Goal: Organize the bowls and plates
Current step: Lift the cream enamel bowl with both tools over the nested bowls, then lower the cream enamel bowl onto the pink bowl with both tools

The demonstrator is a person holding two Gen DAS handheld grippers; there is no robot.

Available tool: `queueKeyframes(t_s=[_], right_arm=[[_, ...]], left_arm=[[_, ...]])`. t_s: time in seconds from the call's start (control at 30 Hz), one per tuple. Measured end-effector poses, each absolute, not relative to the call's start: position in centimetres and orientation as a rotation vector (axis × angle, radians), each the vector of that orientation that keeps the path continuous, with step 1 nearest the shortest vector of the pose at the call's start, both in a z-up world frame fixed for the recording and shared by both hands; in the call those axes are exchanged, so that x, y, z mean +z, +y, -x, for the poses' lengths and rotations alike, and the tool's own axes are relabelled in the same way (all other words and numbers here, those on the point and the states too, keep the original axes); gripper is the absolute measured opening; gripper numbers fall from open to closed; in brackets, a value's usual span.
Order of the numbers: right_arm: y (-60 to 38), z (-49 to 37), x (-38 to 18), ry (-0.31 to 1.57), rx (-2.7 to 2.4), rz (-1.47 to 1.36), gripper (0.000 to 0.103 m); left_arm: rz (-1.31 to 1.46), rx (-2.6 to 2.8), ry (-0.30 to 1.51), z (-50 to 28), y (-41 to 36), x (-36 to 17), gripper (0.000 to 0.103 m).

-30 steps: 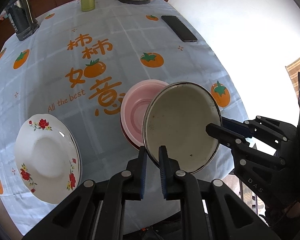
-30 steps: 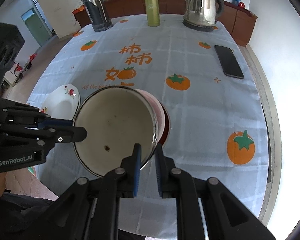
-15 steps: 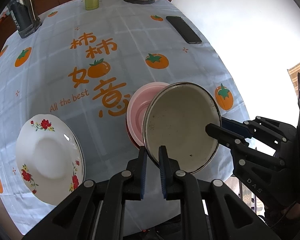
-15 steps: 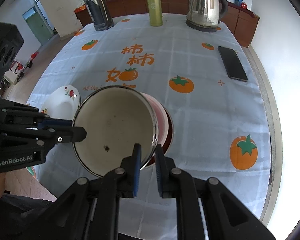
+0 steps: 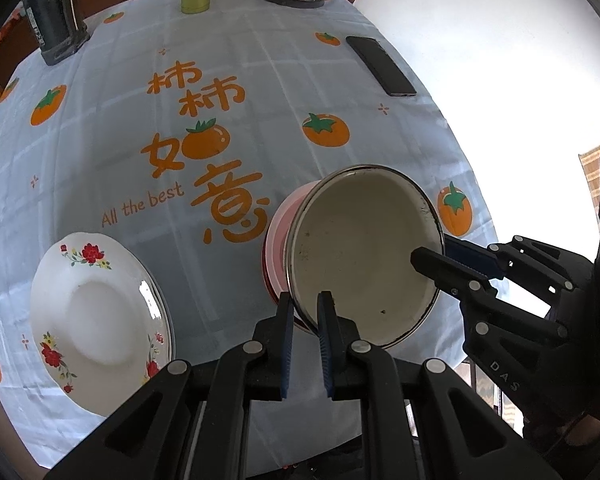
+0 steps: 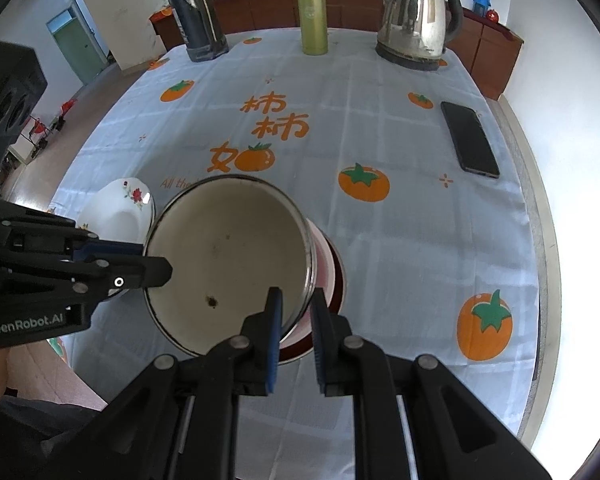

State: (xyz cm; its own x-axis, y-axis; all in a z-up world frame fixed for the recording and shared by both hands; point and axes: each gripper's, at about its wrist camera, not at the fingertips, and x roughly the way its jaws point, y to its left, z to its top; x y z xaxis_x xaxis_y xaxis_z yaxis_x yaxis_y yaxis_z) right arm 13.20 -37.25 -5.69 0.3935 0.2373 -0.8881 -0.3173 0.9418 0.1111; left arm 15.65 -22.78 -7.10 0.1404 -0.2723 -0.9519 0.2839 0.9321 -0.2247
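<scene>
A cream enamel bowl (image 5: 364,256) with a dark rim is held by both grippers, tilted, over a stack of a pink bowl (image 5: 282,236) on a red one. My left gripper (image 5: 303,310) is shut on the enamel bowl's near rim. My right gripper (image 6: 296,306) grips the rim on the other side and also shows in the left wrist view (image 5: 432,256); its jaws have parted a little around the rim. The enamel bowl (image 6: 228,260) covers most of the pink bowl (image 6: 326,260). A white flowered plate (image 5: 96,312) lies on the table to the left.
The table has a pale blue cloth (image 6: 380,240) with orange fruit prints. A black phone (image 6: 470,140) lies at the right. A steel kettle (image 6: 416,36), a green flask (image 6: 312,16) and a dark thermos (image 6: 194,20) stand along the far edge.
Both grippers have carried the enamel bowl forward over the pink bowl. The right gripper's jaws have widened slightly around the rim.
</scene>
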Motion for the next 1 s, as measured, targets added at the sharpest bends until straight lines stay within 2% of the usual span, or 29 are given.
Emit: queueKeyframes(t_s=[1.0], right_arm=[[-37.1, -14.0, -8.4, 1.179, 0.340, 0.112, 0.016]], left_arm=[[-0.009, -0.385, 1.415, -15.7, -23.4, -9.3, 0.013]])
